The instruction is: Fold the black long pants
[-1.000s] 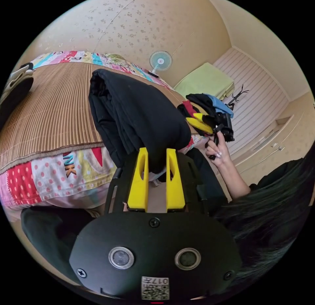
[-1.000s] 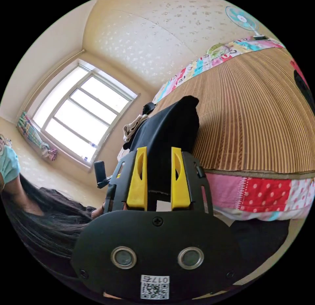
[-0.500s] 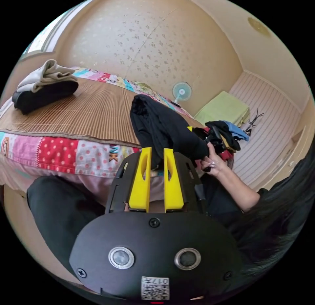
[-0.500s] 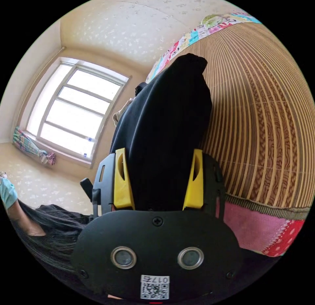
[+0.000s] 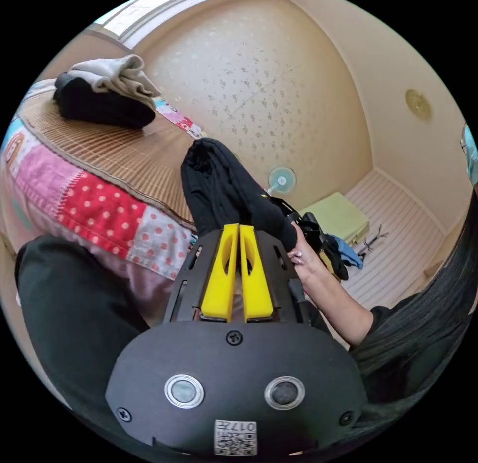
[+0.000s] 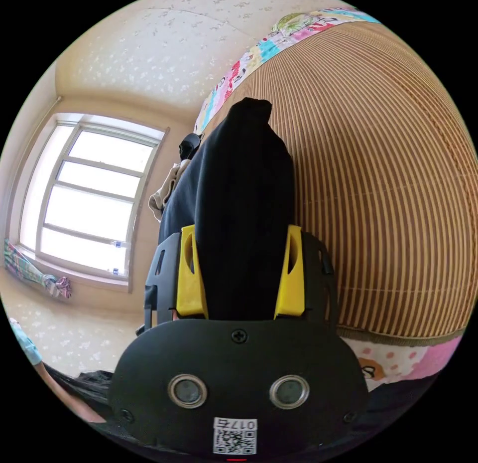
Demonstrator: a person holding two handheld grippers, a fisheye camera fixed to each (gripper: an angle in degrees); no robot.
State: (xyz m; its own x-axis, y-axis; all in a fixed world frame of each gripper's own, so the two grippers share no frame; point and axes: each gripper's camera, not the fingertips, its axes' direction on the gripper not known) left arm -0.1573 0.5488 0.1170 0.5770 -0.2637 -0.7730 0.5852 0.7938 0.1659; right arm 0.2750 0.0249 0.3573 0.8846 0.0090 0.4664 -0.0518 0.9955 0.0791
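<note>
Patterned cream wallpaper (image 5: 279, 84) backs a bed topped by a striped bamboo mat (image 6: 388, 184), where the folded black pants (image 6: 244, 204) are held up off it. Left gripper (image 5: 240, 231) has its jaws nearly together, pinching the pants' (image 5: 219, 194) edge; right gripper (image 6: 241, 233) has its jaws spread wide around the thick bundle, contact hard to judge. At eleven o'clock in the left gripper view sits a folded clothes pile (image 5: 104, 96), while a hand (image 5: 306, 261) at three o'clock is partly hidden behind the cloth.
</note>
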